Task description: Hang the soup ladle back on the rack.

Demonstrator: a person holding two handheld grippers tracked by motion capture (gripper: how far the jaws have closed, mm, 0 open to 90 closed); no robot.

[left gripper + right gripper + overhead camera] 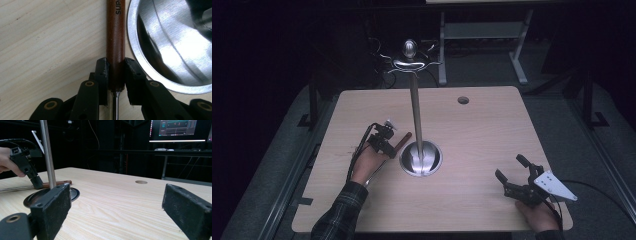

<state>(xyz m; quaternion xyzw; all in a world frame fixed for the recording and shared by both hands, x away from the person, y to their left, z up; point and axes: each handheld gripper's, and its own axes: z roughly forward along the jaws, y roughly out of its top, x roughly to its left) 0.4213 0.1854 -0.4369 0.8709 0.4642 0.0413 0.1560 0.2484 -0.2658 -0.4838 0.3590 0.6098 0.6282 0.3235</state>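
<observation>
Right gripper [512, 175]: nearest us at the table's right front, we are resting it with its jaws standing wide and nothing between them
Left gripper [116, 72]: we are pinching the wooden handle [115, 37] between narrow jaws, both pads pressing on its sides near the end where the metal shank [115, 105] comes out
Handle's place: it is lying flat on the table [482, 130], left of centre, just beside the rim of the steel base [420, 159]
Progress: we are judging the grasp made and the lift not yet begun; raising the tool and carrying it wherever it belongs is what is left
In the way: the round base is sitting right against the handle's side, and the upright pole [416, 115] is rising from it, so we are expecting to lift straight up and away from them
Farther off: the hooked top of the stand [410, 60] is hanging empty, and a cable hole [463, 100] is showing near the table's far edge
</observation>
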